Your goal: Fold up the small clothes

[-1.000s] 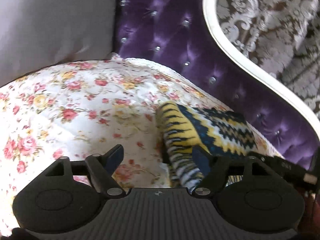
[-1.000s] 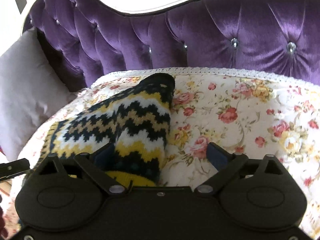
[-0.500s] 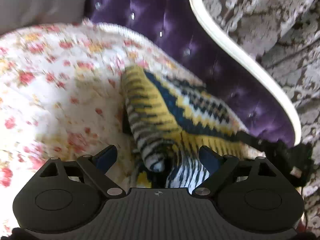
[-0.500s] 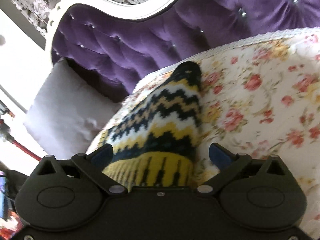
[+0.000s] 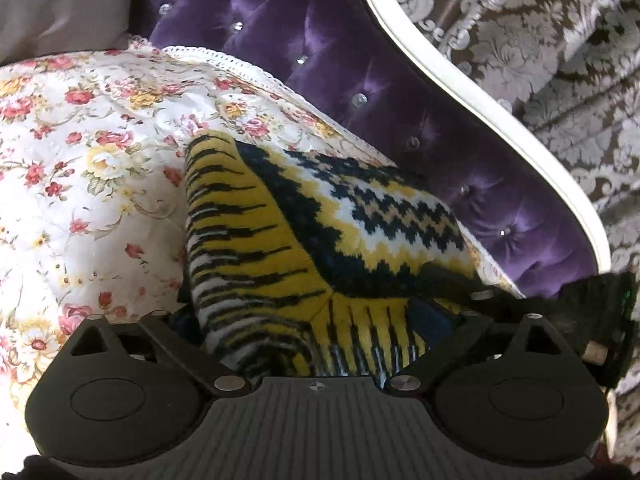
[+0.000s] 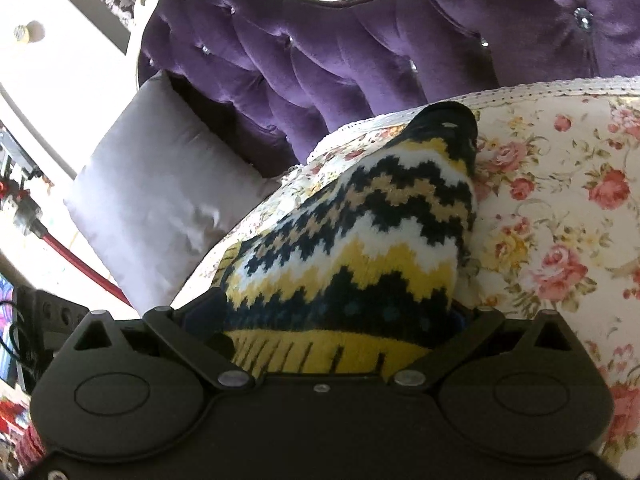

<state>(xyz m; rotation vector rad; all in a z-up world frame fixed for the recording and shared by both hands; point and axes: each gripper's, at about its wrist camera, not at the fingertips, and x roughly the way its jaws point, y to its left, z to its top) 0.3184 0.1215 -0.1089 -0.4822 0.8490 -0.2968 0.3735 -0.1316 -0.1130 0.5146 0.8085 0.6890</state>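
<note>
A small knitted garment (image 5: 304, 240) with yellow, black and white zigzags lies on the floral bedspread (image 5: 92, 152). In the left wrist view its ribbed hem end fills the wide gap between the fingers of my left gripper (image 5: 308, 320); the fingertips are hidden under the knit. In the right wrist view the same garment (image 6: 360, 248) lies between the open fingers of my right gripper (image 6: 340, 320), its yellow ribbed hem nearest the camera. The right gripper's body (image 5: 600, 320) shows at the right edge of the left wrist view.
A purple tufted headboard (image 5: 360, 80) with a white frame rises behind the bed. A grey pillow (image 6: 160, 192) leans against it at the left. The floral bedspread (image 6: 560, 220) extends to the right of the garment. Patterned wallpaper (image 5: 540, 40) lies beyond.
Both grippers have moved forward onto the garment, whose hem ends now fill the gaps between their fingers. The garment has bunched up slightly.
</note>
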